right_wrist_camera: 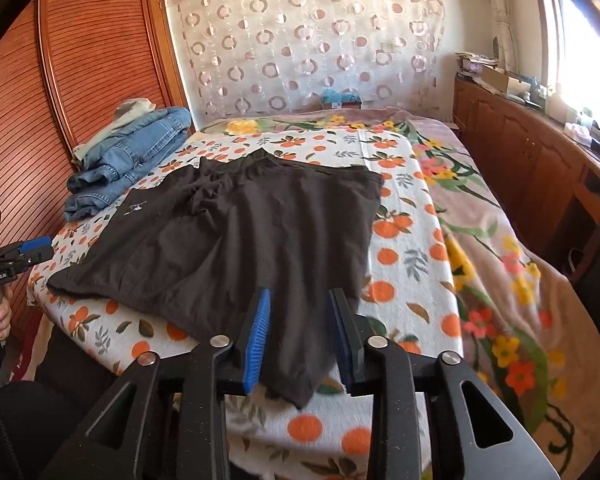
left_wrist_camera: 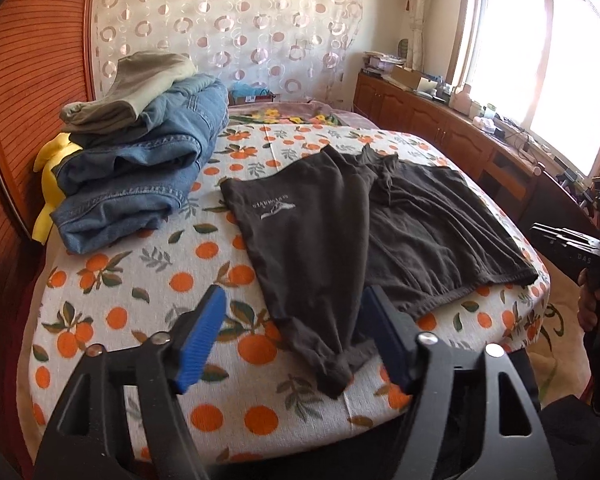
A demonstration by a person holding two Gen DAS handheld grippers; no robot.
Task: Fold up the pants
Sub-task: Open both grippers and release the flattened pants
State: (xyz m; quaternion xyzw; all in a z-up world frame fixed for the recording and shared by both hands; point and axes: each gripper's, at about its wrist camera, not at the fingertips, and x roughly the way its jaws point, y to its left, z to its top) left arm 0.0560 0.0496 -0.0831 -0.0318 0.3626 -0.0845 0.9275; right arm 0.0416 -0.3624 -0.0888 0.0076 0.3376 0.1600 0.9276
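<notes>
Dark brown pants (left_wrist_camera: 340, 232) lie spread flat on the orange-print cover (left_wrist_camera: 140, 288) of the bed, a small white logo near one corner. In the left wrist view my left gripper (left_wrist_camera: 296, 312) is open, its blue pads on either side of the near corner of the pants, just above it. In the right wrist view the pants (right_wrist_camera: 236, 232) reach to the bed's front edge. My right gripper (right_wrist_camera: 300, 320) is open around the other near corner, pads apart and not pinching the cloth. The right gripper also shows at the right edge of the left wrist view (left_wrist_camera: 572, 240).
A stack of folded jeans and a khaki garment (left_wrist_camera: 140, 152) sits at the bed's far left by the wooden wardrobe (left_wrist_camera: 28, 80). A floral blanket (right_wrist_camera: 500, 248) covers the bed's right side. Wooden cabinets with clutter (left_wrist_camera: 460, 128) run under the window.
</notes>
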